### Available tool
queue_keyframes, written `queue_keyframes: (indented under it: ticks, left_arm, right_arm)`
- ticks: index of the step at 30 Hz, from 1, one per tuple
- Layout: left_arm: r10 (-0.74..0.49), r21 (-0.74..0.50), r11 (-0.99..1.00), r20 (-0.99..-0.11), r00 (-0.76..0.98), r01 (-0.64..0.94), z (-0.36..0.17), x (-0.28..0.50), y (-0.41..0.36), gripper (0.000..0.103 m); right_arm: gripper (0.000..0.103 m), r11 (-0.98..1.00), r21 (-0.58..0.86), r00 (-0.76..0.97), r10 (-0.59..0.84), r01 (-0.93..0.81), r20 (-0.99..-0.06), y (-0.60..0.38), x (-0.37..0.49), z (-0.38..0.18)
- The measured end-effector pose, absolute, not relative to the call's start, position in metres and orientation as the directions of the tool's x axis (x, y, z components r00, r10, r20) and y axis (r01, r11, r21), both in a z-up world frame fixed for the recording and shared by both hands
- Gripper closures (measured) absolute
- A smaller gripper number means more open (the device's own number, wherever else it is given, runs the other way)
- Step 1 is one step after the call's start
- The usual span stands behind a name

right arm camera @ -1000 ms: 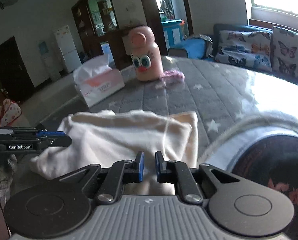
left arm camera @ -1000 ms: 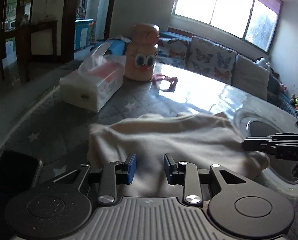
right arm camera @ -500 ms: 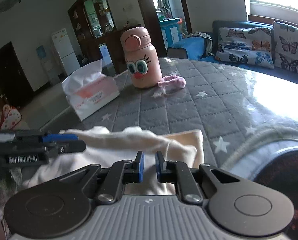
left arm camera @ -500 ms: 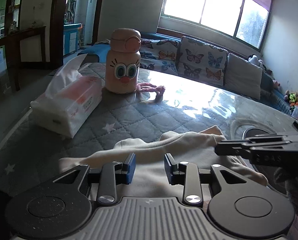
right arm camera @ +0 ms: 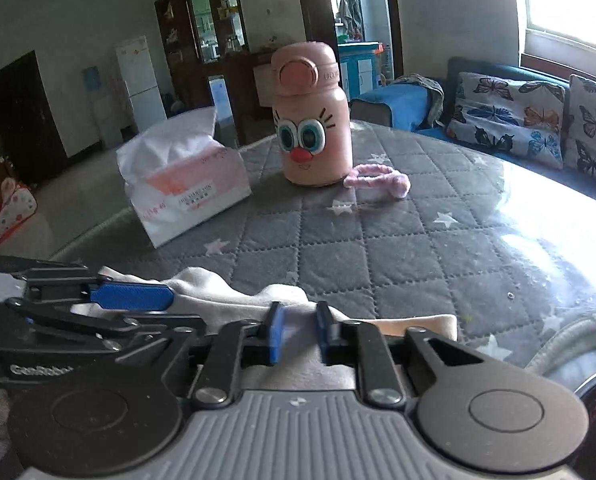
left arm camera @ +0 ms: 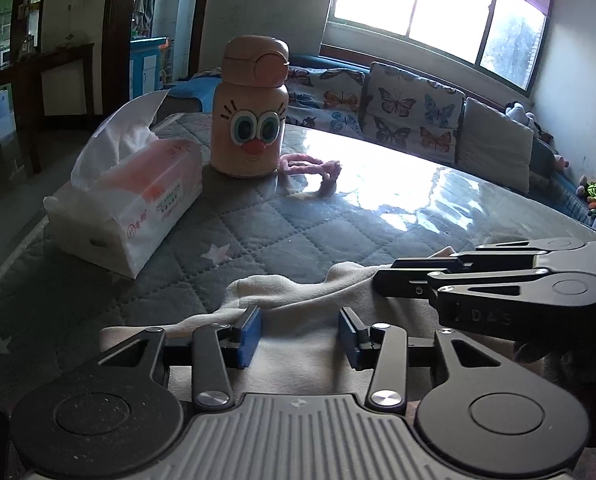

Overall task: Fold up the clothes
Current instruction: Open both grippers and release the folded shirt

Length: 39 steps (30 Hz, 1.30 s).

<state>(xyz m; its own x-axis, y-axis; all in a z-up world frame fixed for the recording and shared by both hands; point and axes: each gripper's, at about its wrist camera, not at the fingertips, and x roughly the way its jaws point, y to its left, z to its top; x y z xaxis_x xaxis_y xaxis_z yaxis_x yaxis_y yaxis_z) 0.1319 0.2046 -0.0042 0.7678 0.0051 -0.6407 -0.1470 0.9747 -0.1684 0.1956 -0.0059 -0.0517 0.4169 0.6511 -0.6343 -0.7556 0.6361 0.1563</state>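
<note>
In the left wrist view, our left gripper [left arm camera: 299, 334] points down over a cream garment [left arm camera: 305, 320] that lies bunched on the near part of the grey quilted table cover [left arm camera: 282, 236]. Its jaws are opening; cloth lies beneath the gap, but the blue pads [left arm camera: 246, 336] stand clear of it, so the claw is released. Our right gripper [left arm camera: 381, 280] reaches in from the right edge, side-on and low above the same garment. Farther back stand a tissue pack [left arm camera: 134, 204] on the left and a peach bottle with a cartoon face [left arm camera: 252, 112], upright just beside it. A pink fuzzy band [left arm camera: 317, 168] lies against the bottle's right side. A sofa with butterfly cushions [left arm camera: 409, 116] runs under the window behind the table.

In the right wrist view, our right gripper [right arm camera: 301, 334] is also opening its jaws. A ridge of the cream garment [right arm camera: 218, 300] rises into the narrow gap, and we cannot tell whether the pads touch it. Our left gripper [right arm camera: 174, 298] comes in from the left, its blue pad above the cloth. The tissue pack [right arm camera: 186, 188], the bottle [right arm camera: 309, 120] and the pink band [right arm camera: 381, 180] sit well beyond on the cover [right arm camera: 397, 248].
</note>
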Motion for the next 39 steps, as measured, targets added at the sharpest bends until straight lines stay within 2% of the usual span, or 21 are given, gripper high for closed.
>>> queue_keyframes:
  ticks: [1, 5, 12, 14, 19, 24, 29, 33, 35, 39]
  left_arm:
    - [0.006, -0.171, 0.974, -0.637, 0.771, -0.148, -0.003, 0.13, 0.205, 0.056]
    - [0.028, -0.161, 0.973, -0.629, 0.777, -0.165, 0.003, 0.121, 0.208, 0.049]
    - [0.052, -0.155, 0.97, -0.624, 0.779, -0.188, 0.009, 0.112, 0.208, 0.048]
    - [0.056, -0.153, 0.969, -0.624, 0.779, -0.192, 0.009, 0.112, 0.208, 0.048]
    - [0.063, -0.154, 0.967, -0.629, 0.775, -0.204, 0.009, 0.111, 0.209, 0.048]
    - [0.064, -0.149, 0.969, -0.623, 0.78, -0.199, 0.012, 0.104, 0.204, 0.045]
    - [0.078, -0.137, 0.971, -0.6, 0.796, -0.198, 0.02, 0.086, 0.195, 0.027]
    - [0.091, -0.12, 0.973, -0.585, 0.806, -0.196, 0.025, 0.069, 0.186, 0.016]
    - [0.096, -0.114, 0.973, -0.581, 0.808, -0.198, 0.027, 0.061, 0.181, 0.008]
    - [0.11, -0.105, 0.972, -0.579, 0.808, -0.208, 0.028, 0.044, 0.171, 0.0]
  right_arm:
    - [0.075, 0.633, 0.154, 0.419, 0.655, -0.758, -0.629, -0.007, 0.193, -0.05]
    - [0.069, 0.619, 0.129, 0.418, 0.655, -0.775, -0.63, -0.011, 0.181, -0.046]
    - [0.061, 0.558, 0.104, 0.383, 0.681, -0.823, -0.624, -0.017, 0.143, -0.04]
    - [0.053, 0.529, 0.079, 0.375, 0.692, -0.845, -0.617, -0.016, 0.13, -0.039]
    - [0.052, 0.491, -0.011, 0.388, 0.674, -0.871, -0.628, -0.005, 0.111, -0.05]
    - [0.048, 0.494, -0.014, 0.396, 0.679, -0.869, -0.618, -0.012, 0.104, -0.044]
    - [0.029, 0.532, -0.016, 0.429, 0.663, -0.846, -0.613, -0.032, 0.095, -0.037]
    - [0.023, 0.567, 0.006, 0.443, 0.651, -0.824, -0.616, -0.05, 0.089, -0.034]
    - [0.012, 0.579, 0.016, 0.448, 0.648, -0.815, -0.616, -0.057, 0.085, -0.033]
    - [0.009, 0.612, 0.032, 0.47, 0.638, -0.79, -0.61, -0.07, 0.077, -0.032]
